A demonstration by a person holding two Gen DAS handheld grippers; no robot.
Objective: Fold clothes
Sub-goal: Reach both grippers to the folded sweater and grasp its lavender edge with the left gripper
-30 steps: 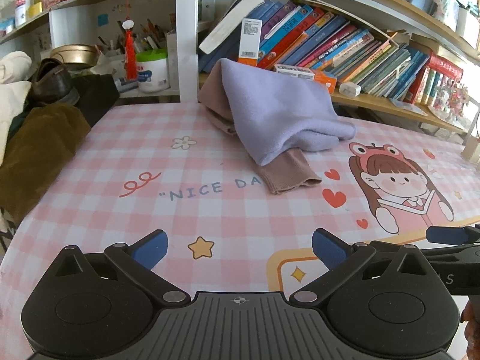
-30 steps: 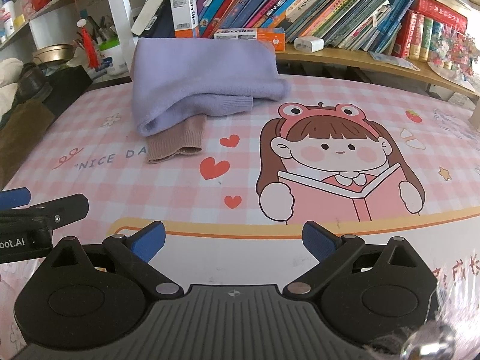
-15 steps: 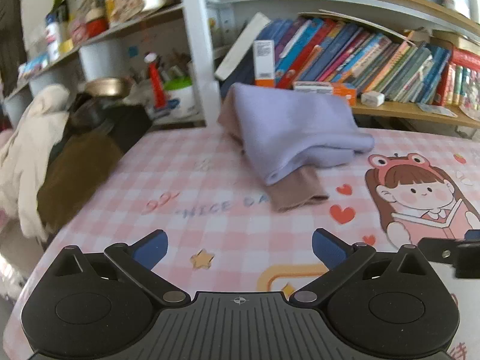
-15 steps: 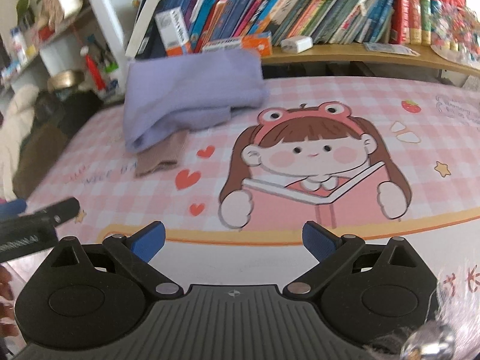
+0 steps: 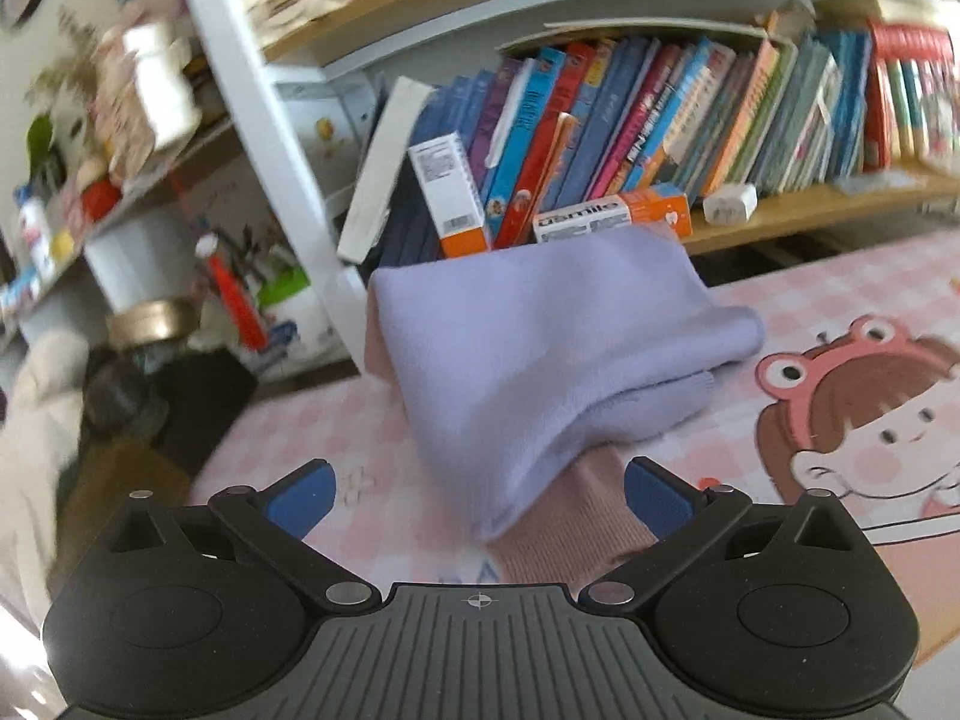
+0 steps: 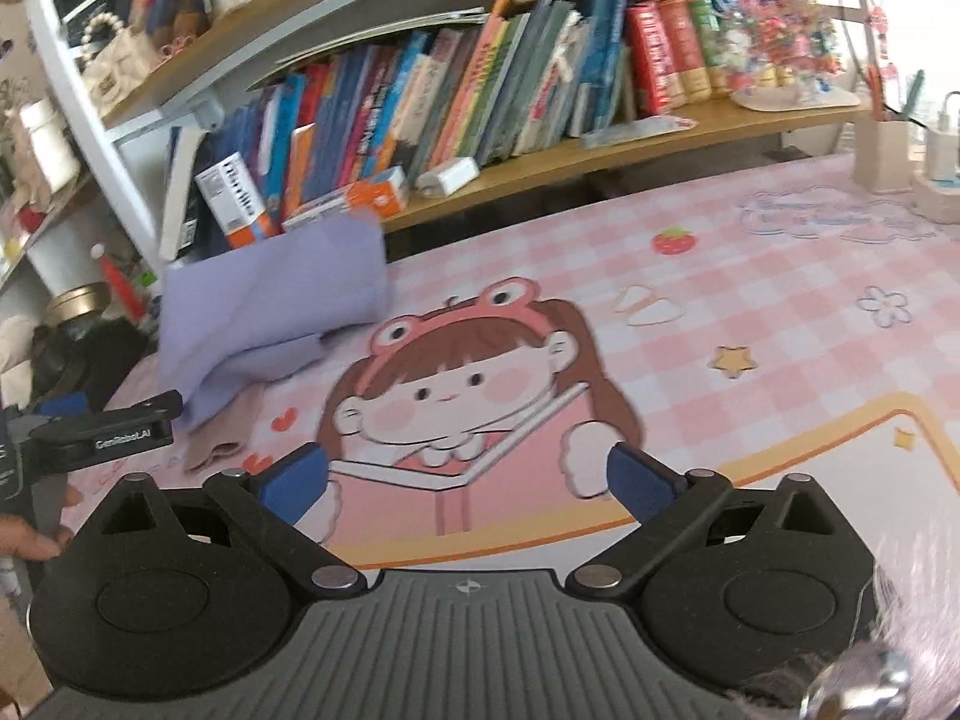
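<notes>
A folded lavender garment lies on a folded dusty-pink garment at the back of the table, in front of the bookshelf. My left gripper is open, hovering just short of the pile's near corner, nothing between its fingers. In the right wrist view the same lavender garment sits at the left, with the pink cuff showing below it. My right gripper is open and empty over the cartoon girl print. The left gripper appears at that view's left edge, held by a hand.
A pink checked tablecloth with a cartoon girl covers the table. A bookshelf full of books and boxes stands right behind the pile. Brown and cream clothes lie heaped at the left. A cup and charger stand far right.
Both grippers have moved forward and lifted; the left one has closed in on the clothes pile, which now fills its view. Both stay open and empty.
</notes>
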